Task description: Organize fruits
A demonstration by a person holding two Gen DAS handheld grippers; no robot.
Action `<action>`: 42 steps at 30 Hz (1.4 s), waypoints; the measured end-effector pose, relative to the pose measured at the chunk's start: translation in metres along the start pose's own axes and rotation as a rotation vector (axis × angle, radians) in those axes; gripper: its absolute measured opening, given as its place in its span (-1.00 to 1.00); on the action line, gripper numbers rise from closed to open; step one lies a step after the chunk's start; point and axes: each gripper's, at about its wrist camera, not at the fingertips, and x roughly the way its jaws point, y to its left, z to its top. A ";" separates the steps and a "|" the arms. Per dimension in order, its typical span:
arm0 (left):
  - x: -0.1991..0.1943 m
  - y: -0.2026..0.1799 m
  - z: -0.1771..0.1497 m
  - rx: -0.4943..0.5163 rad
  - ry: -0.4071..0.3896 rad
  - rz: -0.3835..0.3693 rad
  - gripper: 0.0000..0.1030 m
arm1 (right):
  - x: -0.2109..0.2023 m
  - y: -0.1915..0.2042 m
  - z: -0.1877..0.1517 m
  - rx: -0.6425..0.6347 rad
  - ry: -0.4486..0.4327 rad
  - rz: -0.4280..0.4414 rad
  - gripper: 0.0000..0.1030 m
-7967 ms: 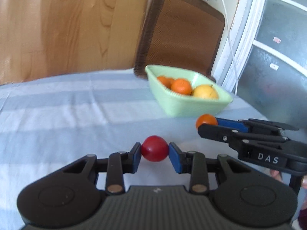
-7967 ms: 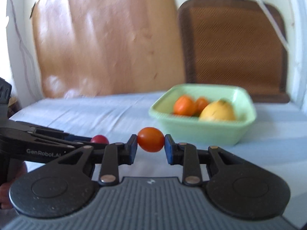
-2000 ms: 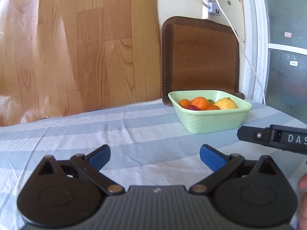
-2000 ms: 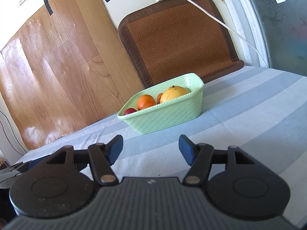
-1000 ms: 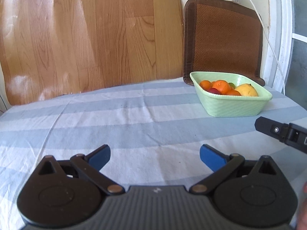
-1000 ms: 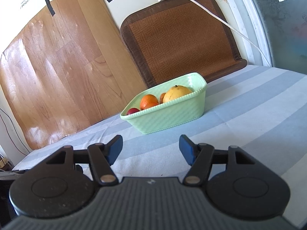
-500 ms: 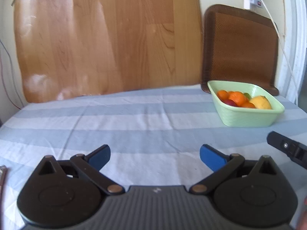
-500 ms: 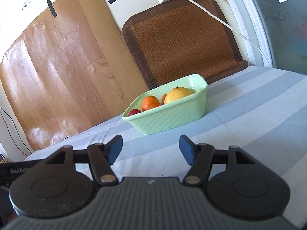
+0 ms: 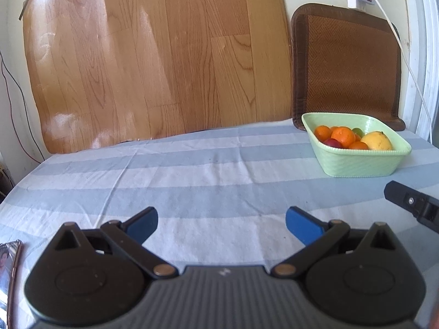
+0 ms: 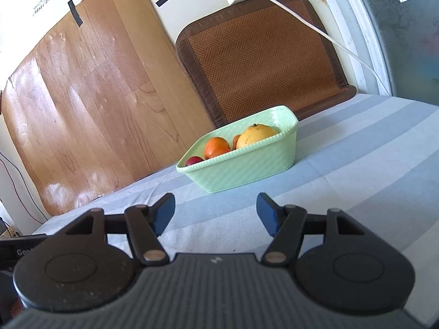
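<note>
The fruit all sits in the pale green bowl (image 9: 359,161) toward the far right of the striped desk (image 9: 192,170): oranges (image 9: 343,136), a large yellow citrus (image 9: 376,141), a red fruit (image 9: 333,143) and a glimpse of something green behind; no loose fruit shows on the cloth in either view; the left tool (image 9: 221,223) is spread wide and holds nothing; the right tool (image 10: 216,213) is likewise spread and bare, well short of the bowl; judging by this, the gathering looks finished, with nothing visibly left to collect
</note>
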 end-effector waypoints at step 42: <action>0.009 -0.014 -0.013 0.136 -0.001 0.081 1.00 | -0.002 -0.002 0.000 0.020 -0.012 0.009 0.41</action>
